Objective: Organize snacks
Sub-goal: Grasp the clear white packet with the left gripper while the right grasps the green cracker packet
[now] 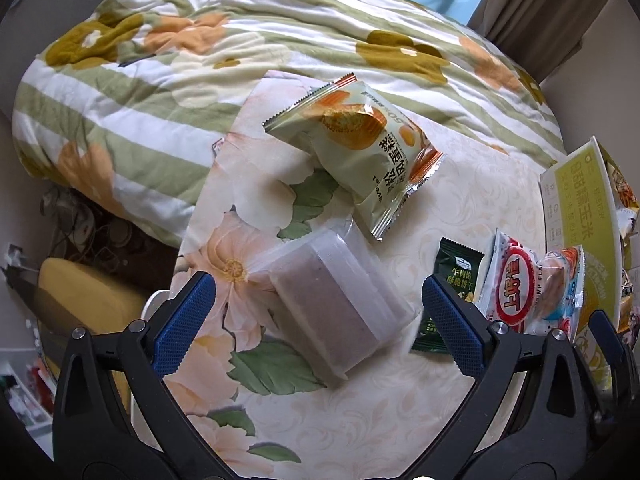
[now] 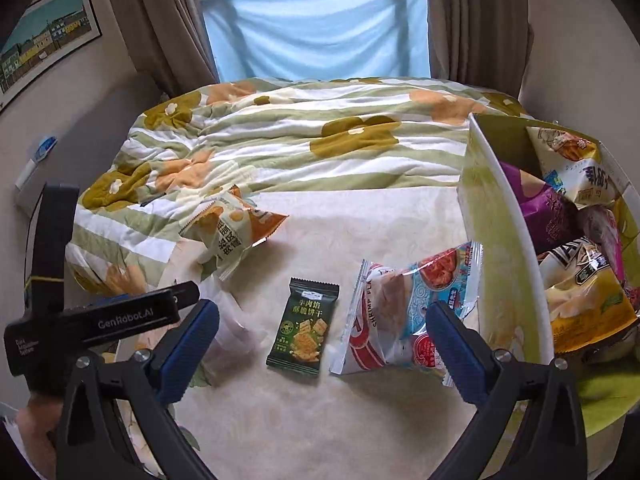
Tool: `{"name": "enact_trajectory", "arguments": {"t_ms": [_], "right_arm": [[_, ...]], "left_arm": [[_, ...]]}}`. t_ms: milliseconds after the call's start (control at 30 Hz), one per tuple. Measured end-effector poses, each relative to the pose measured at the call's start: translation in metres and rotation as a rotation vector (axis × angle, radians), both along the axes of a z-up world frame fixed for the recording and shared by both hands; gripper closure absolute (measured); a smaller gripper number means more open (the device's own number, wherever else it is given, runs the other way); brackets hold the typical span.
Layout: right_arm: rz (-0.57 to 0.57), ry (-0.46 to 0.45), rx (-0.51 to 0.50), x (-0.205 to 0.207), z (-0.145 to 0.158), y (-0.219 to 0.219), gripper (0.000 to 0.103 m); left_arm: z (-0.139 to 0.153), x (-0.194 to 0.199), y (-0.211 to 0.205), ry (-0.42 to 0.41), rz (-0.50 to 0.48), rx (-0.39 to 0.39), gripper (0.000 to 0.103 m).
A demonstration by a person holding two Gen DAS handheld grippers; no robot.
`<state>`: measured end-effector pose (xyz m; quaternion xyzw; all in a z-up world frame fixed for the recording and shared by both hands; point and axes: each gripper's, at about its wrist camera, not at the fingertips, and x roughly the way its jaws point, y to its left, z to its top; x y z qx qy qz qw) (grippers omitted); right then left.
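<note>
Snacks: clear-wrapped cake (image 1: 336,304) in left view, box (image 2: 508,248) interior right

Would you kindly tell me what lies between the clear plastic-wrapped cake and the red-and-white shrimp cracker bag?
A small dark green biscuit packet lies between the clear plastic-wrapped cake and the red-and-white shrimp cracker bag, seen in both wrist views.

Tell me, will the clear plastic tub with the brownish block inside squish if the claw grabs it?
Probably not much: the clear plastic tub has straight, boxy walls, so it looks fairly stiff. Its smooth surface could slip against the open left claw. The solid-looking filling suggests it may be heavier than the puffy green snack packet beside it.
</note>
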<state>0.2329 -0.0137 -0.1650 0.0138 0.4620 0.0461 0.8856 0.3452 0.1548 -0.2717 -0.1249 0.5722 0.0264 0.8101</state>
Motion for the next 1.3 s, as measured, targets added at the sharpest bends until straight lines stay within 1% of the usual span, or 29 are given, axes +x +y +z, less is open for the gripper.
{"name": "enact_trajectory", "arguments": {"t_ms": [67, 133, 167, 200, 300, 400, 467, 500, 600, 733, 833, 1000, 1100, 1200, 1233, 1300], "right_arm": [[0.016, 0.014, -0.02, 0.001, -0.014, 0.002, 0.001], [0.037, 0.031, -0.037, 0.001, -0.026, 0.005, 0.008], [0.046, 0.038, -0.051, 0.001, -0.032, 0.007, 0.009], [0.058, 0.038, -0.067, 0.0, -0.035, 0.008, 0.011], [0.094, 0.044, -0.095, -0.002, -0.044, 0.014, 0.012], [0.129, 0.046, -0.108, -0.001, -0.051, 0.022, 0.014], [0.147, 0.054, -0.105, 0.0, -0.055, 0.028, 0.018], [0.153, 0.061, -0.103, 0.0, -0.057, 0.029, 0.019], [0.168, 0.07, -0.102, 0.003, -0.062, 0.033, 0.02], [0.18, 0.082, -0.104, 0.006, -0.069, 0.038, 0.022], [0.182, 0.101, -0.1, 0.008, -0.075, 0.039, 0.027], [0.169, 0.123, -0.083, 0.013, -0.082, 0.04, 0.028], [0.147, 0.139, -0.067, 0.02, -0.087, 0.04, 0.028], [0.133, 0.157, -0.068, 0.025, -0.094, 0.041, 0.033], [0.133, 0.161, -0.07, 0.026, -0.096, 0.042, 0.035], [0.128, 0.158, -0.082, 0.028, -0.098, 0.044, 0.036]], "left_arm": [[-0.012, 0.004, -0.002, 0.02, 0.003, 0.002, 0.001], [-0.021, 0.006, -0.004, 0.035, 0.002, 0.002, 0.001], [-0.024, 0.007, -0.005, 0.04, 0.001, 0.003, 0.001], [-0.027, 0.008, -0.006, 0.046, 0.0, 0.005, 0.001], [-0.035, 0.01, -0.011, 0.06, -0.004, 0.009, 0.001], [-0.041, 0.013, -0.016, 0.071, -0.014, 0.021, 0.001], [-0.045, 0.014, -0.018, 0.082, -0.019, 0.03, 0.001], [-0.047, 0.014, -0.017, 0.089, -0.02, 0.025, 0.001], [-0.048, 0.013, -0.011, 0.096, -0.013, -0.024, 0.006], [-0.046, 0.008, -0.007, 0.106, -0.028, -0.014, 0.01], [-0.046, 0.002, -0.001, 0.119, -0.031, -0.009, 0.01], [-0.045, -0.007, 0.011, 0.13, -0.027, 0.007, 0.01], [-0.045, -0.006, 0.009, 0.124, -0.039, 0.021, 0.01], [-0.044, 0.001, 0.004, 0.115, -0.059, 0.035, 0.012], [-0.044, 0.003, 0.002, 0.112, -0.067, 0.039, 0.015], [-0.046, 0.008, -0.002, 0.11, -0.085, 0.051, 0.023]]}}
